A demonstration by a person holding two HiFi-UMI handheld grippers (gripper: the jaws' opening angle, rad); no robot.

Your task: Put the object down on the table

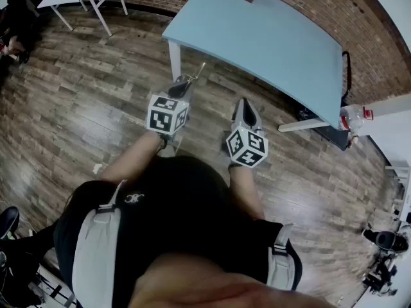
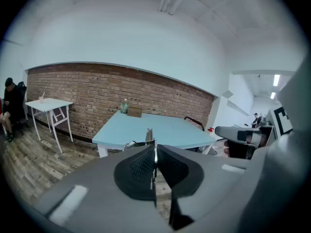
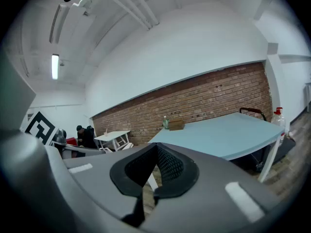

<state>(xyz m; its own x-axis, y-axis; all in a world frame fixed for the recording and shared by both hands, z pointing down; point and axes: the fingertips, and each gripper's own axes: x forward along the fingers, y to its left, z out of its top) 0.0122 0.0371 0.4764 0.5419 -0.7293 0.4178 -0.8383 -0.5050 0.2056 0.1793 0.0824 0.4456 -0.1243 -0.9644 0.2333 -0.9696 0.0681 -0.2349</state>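
- Grip: the left tongs [image 2: 153,147] are pressed together on a thin metal piece [image 2: 149,134], which sticks up from between the pads. It is too slim to say what kind of thing it is.
- Spare side: the right tongs [image 3: 155,149] are closed as well, with nothing between the pads, and hang just beside the left.
- Place of the object: it is in the air over the wooden floor [image 1: 77,108], short of the light blue table [image 1: 270,43]. The near corner of the table lies just ahead of the left tongs.
- Approach: the piece needs carrying forward past the table edge before any lowering, because letting go here would send it to the floor.
- Landing spot: the broad bare near part of the table looks best, well apart from the bottle [image 2: 124,106] and the brown box [image 2: 134,112] at the far side by the brick wall.
- Lowering: tip the left tongs down until the piece lies nearly flat and touches the surface, and only then part the pads. A slim metal thing let go from a height would probably bounce or roll.
- Margin: set it well in from the rim so it cannot slide off.
- Right tongs: they have no part in this step beyond staying out of the way.
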